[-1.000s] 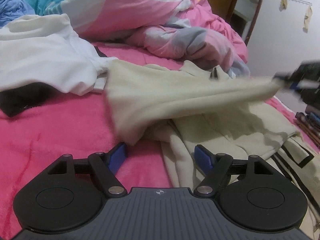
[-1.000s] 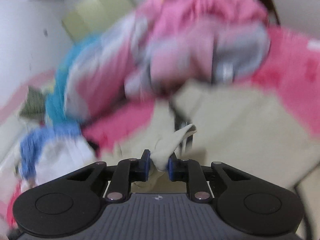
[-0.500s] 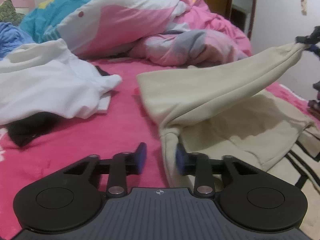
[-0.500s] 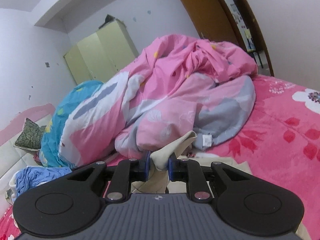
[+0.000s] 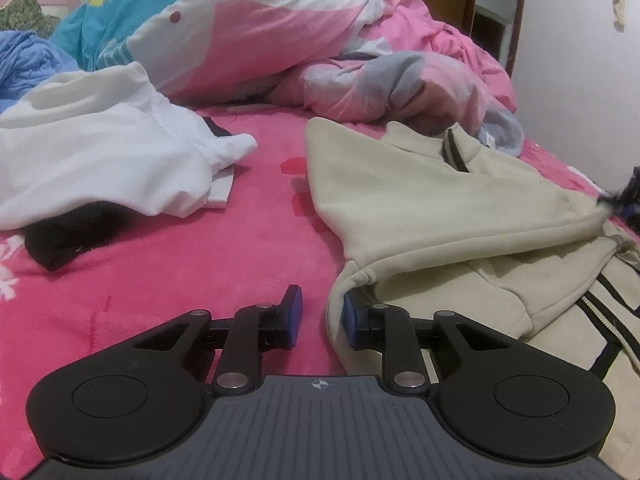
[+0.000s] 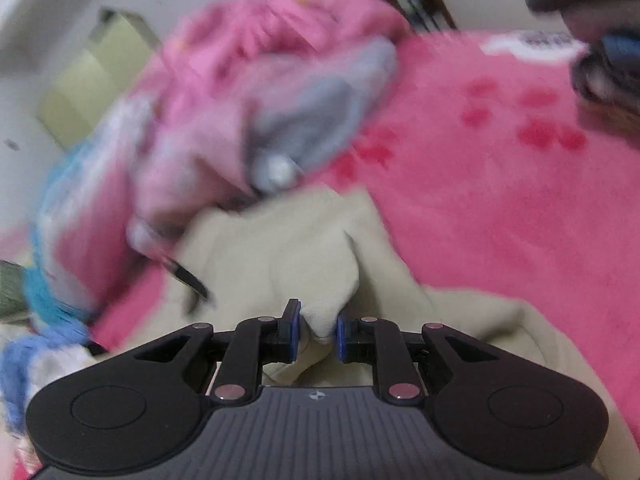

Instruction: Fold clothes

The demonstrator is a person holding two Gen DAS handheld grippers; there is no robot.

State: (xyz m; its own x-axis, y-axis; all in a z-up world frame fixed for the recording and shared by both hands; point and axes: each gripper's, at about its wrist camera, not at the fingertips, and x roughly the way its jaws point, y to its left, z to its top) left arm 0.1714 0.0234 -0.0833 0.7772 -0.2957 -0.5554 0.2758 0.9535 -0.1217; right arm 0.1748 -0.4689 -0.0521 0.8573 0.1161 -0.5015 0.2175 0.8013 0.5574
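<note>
A cream hoodie (image 5: 432, 200) lies on a pink bed (image 5: 160, 248), at 3 o'clock from a white shirt (image 5: 92, 160). The right tool (image 6: 316, 330), clamped on a cream fold, has swung down from its raised position, laying the sleeve across the body. The left tool (image 5: 320, 316) has narrowed to a small gap beside the hoodie's edge, apparently gripping nothing. The sleeve fold looks nearly set.

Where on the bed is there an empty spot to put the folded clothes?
The bare pink blanket between the white shirt and the beige jacket is free, widening toward the left gripper. The far end is crowded by the bunched quilt; the left edge holds the white and black clothes.
</note>
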